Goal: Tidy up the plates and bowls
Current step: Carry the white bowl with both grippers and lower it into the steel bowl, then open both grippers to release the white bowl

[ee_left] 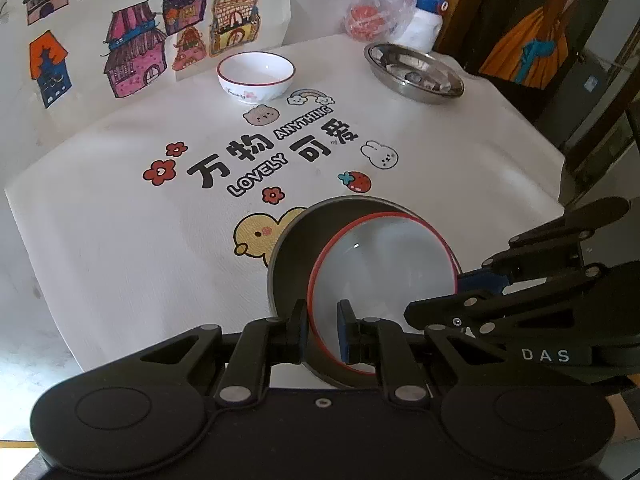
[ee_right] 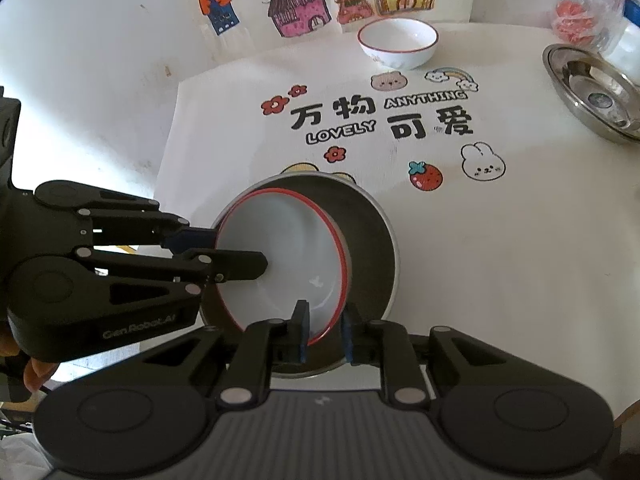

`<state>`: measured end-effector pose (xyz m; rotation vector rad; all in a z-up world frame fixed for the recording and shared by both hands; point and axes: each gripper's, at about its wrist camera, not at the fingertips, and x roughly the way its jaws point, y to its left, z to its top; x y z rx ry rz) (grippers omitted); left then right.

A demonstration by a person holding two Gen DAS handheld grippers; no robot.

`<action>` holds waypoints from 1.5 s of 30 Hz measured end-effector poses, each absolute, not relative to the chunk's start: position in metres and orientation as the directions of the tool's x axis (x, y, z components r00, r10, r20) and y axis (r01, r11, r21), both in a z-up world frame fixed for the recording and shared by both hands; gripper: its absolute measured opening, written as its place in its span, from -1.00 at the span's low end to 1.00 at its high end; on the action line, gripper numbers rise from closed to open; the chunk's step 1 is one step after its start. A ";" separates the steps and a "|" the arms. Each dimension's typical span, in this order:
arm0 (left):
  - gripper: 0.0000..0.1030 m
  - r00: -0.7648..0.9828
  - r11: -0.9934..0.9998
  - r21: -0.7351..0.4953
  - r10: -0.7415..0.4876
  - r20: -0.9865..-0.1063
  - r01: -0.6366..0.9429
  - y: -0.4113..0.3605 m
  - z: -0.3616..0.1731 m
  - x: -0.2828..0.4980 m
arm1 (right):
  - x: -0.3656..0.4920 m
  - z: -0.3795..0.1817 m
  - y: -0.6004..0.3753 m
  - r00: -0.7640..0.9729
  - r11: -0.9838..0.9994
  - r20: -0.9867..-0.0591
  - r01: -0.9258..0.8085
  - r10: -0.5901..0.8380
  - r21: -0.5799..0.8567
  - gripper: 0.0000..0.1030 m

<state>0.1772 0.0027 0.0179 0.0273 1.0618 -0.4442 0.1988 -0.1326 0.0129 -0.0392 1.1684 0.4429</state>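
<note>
A white plate with a red rim (ee_left: 384,272) lies tilted inside a grey metal bowl (ee_left: 292,240) at the near edge of the table. My left gripper (ee_left: 323,330) is closed on the plate's rim. In the right wrist view the same plate (ee_right: 284,260) sits in the grey bowl (ee_right: 372,248). My right gripper (ee_right: 326,330) straddles the plate's rim with a gap at one pad. The left gripper (ee_right: 224,248) holds the plate's left edge there. A white bowl with a red rim (ee_left: 256,76) stands at the back, and a steel dish (ee_left: 414,72) at the back right.
A white cloth with cartoon prints (ee_left: 280,152) covers the table. Children's house drawings (ee_left: 136,52) hang on the wall behind. A plastic bag with something red (ee_left: 372,12) and a white bottle (ee_left: 426,16) stand at the back right. The table edge falls off at the right.
</note>
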 end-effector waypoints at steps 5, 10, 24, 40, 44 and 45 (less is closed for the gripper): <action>-0.70 0.389 0.907 -0.180 -0.334 -0.859 0.380 -0.001 0.019 0.182 | 0.203 0.013 -0.133 0.303 0.913 -0.899 -0.356 0.316 0.201 -0.58; -0.67 0.382 0.905 -0.170 -0.327 -0.864 0.389 -0.003 0.019 0.185 | 0.205 0.014 -0.133 0.296 0.911 -0.901 -0.358 0.318 0.204 -0.57; -0.48 0.385 0.899 -0.181 -0.343 -0.857 0.399 -0.003 0.023 0.185 | 0.204 0.020 -0.134 0.314 0.906 -0.891 -0.372 0.327 0.202 -0.21; 0.26 0.540 0.915 -0.198 -0.371 -0.755 0.351 0.025 0.059 0.189 | 0.205 0.055 -0.155 0.441 0.910 -0.821 -0.358 0.363 0.210 0.65; 0.61 0.636 0.941 -0.176 -0.326 -0.700 0.288 0.036 0.067 0.194 | 0.219 0.060 -0.163 0.515 0.919 -0.778 -0.339 0.360 0.200 0.85; 0.68 0.650 0.946 -0.175 -0.316 -0.691 0.274 0.038 0.068 0.198 | 0.225 0.059 -0.164 0.539 0.923 -0.766 -0.336 0.350 0.186 0.86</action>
